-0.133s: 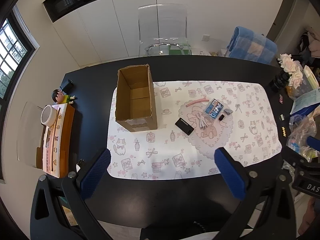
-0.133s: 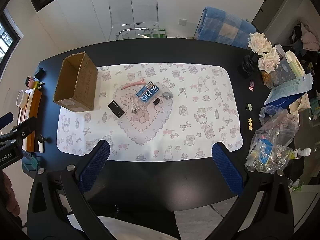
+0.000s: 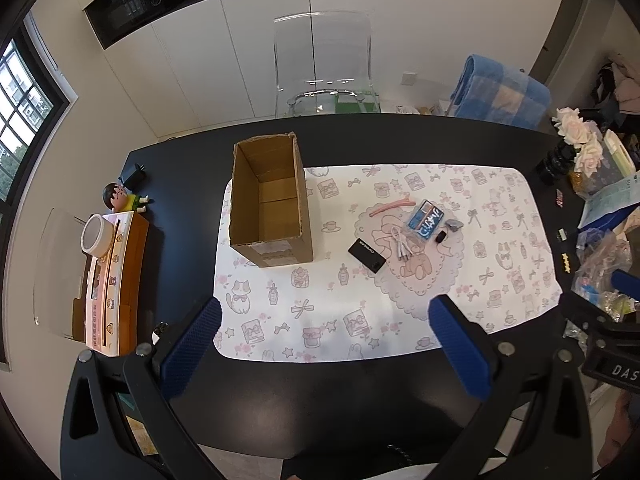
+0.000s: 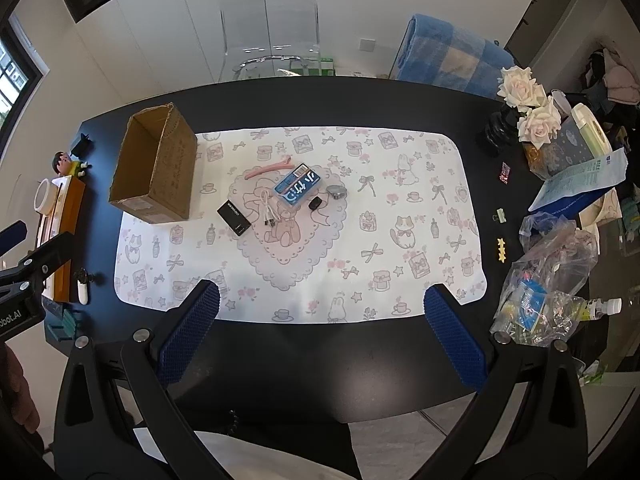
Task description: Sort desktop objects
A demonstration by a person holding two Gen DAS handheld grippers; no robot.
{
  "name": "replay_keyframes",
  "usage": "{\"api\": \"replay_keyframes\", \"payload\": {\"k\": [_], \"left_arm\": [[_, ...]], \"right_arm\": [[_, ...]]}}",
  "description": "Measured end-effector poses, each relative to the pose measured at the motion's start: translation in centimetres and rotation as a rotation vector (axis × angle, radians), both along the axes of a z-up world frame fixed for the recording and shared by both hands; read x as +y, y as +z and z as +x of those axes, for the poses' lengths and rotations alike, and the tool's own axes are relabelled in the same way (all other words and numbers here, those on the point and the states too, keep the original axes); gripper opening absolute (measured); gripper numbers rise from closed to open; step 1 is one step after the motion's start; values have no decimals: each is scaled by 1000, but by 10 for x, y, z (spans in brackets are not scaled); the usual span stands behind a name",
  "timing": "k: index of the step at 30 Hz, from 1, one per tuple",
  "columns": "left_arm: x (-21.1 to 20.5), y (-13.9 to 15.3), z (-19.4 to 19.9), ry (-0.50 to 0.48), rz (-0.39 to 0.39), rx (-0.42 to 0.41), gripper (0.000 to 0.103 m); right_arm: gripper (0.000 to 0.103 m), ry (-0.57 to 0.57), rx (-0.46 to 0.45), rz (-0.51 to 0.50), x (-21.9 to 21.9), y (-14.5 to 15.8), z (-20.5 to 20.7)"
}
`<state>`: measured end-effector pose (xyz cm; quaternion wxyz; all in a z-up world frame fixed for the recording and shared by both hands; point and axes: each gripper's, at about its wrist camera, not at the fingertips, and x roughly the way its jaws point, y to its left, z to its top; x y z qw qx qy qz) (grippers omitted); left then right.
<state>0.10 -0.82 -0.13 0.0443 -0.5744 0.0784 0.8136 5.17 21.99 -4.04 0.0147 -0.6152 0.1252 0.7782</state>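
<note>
Bright daylight, sharp center, fisheye-warped dark edges.

Brown cardboard box [image 3: 272,208], pink-and-white cartoon-print mat [image 3: 400,312], black table [image 3: 192,184], blue-checked blanket [image 3: 500,92].

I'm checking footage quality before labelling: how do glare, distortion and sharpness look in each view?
Left wrist view: strong fisheye bending of the table edge, dark corners, small items sharp, soft sheen on the mat. Right wrist view: same bending, brighter glare across the mat's far edge, cardboard box crisp.
</note>
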Motion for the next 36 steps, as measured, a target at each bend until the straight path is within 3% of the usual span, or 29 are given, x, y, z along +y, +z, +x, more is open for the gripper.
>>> {"api": "replay_keyframes", "payload": {"k": [4,15,36], "left_arm": [[7,1,-7,-3,-57,-35,103],[-11,3,-3,30,-20,-28,103],[7,-22,-6,-14,-17,-91,103]], "right_arm": [[103,-5,0,6,-4,1,0],[103,26,30,13,-9,10,-2],[103,30,6,5,-7,-6,-5]]}}
